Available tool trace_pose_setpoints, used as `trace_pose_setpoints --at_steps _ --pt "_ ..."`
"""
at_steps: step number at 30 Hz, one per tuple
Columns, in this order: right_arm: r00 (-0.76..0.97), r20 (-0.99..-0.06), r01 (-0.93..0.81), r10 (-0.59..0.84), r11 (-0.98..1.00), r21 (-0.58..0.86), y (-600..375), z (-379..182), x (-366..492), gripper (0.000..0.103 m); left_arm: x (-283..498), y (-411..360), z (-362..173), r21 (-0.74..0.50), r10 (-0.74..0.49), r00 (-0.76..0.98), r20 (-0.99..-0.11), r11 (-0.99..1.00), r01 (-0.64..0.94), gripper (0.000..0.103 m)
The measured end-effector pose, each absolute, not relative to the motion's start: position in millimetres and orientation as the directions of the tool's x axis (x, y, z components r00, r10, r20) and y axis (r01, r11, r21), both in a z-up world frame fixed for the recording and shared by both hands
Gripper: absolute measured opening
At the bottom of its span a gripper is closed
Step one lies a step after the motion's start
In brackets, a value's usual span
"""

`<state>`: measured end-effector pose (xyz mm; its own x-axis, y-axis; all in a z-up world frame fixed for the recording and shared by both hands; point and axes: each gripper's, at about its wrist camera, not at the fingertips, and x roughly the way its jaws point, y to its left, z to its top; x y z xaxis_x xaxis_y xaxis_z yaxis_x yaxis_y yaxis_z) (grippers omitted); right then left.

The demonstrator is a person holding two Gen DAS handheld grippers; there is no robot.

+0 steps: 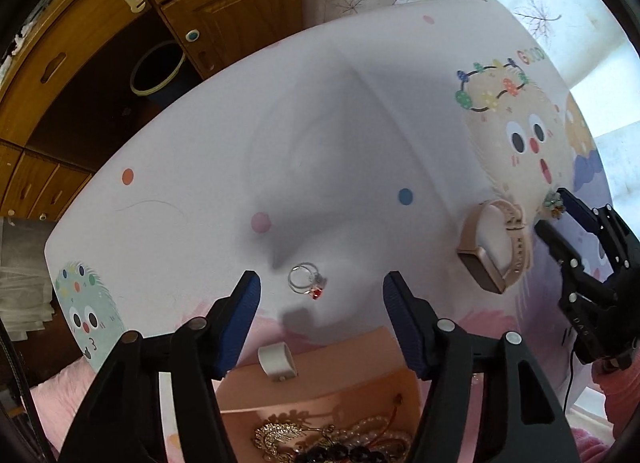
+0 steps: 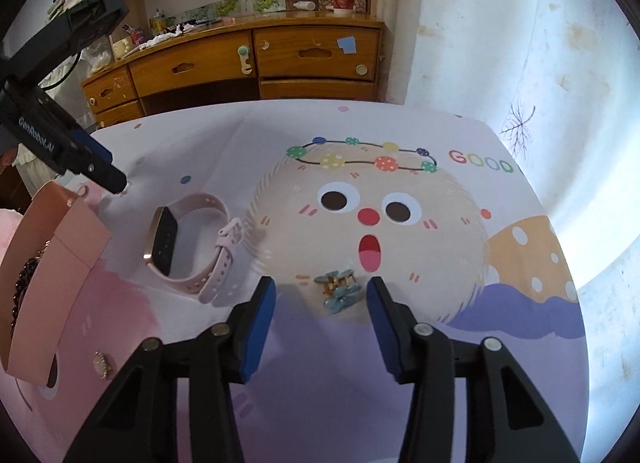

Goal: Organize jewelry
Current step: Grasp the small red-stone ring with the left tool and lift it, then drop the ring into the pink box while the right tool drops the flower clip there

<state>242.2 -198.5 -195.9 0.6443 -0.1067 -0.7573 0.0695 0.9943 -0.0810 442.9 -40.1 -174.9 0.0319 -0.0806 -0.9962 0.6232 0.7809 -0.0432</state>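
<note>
Two silver rings (image 1: 306, 283), one with a red stone, lie on the cartoon-print tablecloth (image 1: 200, 191). My left gripper (image 1: 322, 287) points down over them, open, with the rings between its blue pads (image 1: 244, 315) and untouched. A pair of blue-and-gold earrings (image 2: 336, 289) lies between the pads of my right gripper (image 2: 321, 291), which is open and clear of them. A pink-strapped watch (image 2: 192, 243) rests on its side to the left. The open pink jewelry box (image 1: 320, 387) holds beads and gold pieces. Near the box, the left gripper's tips (image 2: 116, 179) also appear in the right wrist view.
A small pearl brooch (image 2: 102, 363) lies by the box's front. A white clasp (image 1: 276, 361) sits on the box's edge. A wooden cabinet with drawers (image 2: 280, 59) stands beyond the table's far edge, with a dark bin (image 1: 158, 69) beneath it. Patterned wall covering (image 2: 480, 43) lies to the right.
</note>
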Motion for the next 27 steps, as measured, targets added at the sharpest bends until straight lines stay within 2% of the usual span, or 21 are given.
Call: trace_pose_setpoints --at_steps 3,5,7,10,15,27 --pt "0.646 -0.756 0.077 -0.108 0.994 -0.076 -200.8 -195.8 243.4 0.037 448.4 -36.9 -179.7 -0.043 -0.073 0.025 -0.997 0.789 0.612 0.048" --pt "0.643 -0.757 0.086 -0.114 0.993 -0.076 -203.2 -195.2 243.4 0.029 452.5 -37.7 -184.4 -0.061 -0.085 0.011 -0.996 0.797 0.601 0.045" --pt "0.643 -0.757 0.091 -0.113 0.993 -0.071 -205.5 -194.8 243.3 0.023 455.2 -36.3 -186.6 -0.085 -0.102 -0.005 -0.995 0.801 0.592 0.036" --pt "0.637 -0.765 0.077 -0.097 0.995 -0.062 -208.0 -194.0 243.9 0.023 456.7 -36.3 -192.5 -0.097 -0.099 -0.029 -0.995 0.808 0.582 0.023" --pt "0.637 -0.765 0.08 -0.093 0.995 -0.054 -210.5 -190.5 243.2 0.023 456.1 -39.7 -193.2 -0.085 -0.094 -0.014 -0.995 0.805 0.587 0.018" --pt "0.679 -0.731 0.078 -0.068 0.997 -0.02 -207.2 -163.1 234.9 0.023 442.1 -31.8 -185.1 -0.121 -0.154 0.012 -0.988 0.818 0.562 0.017"
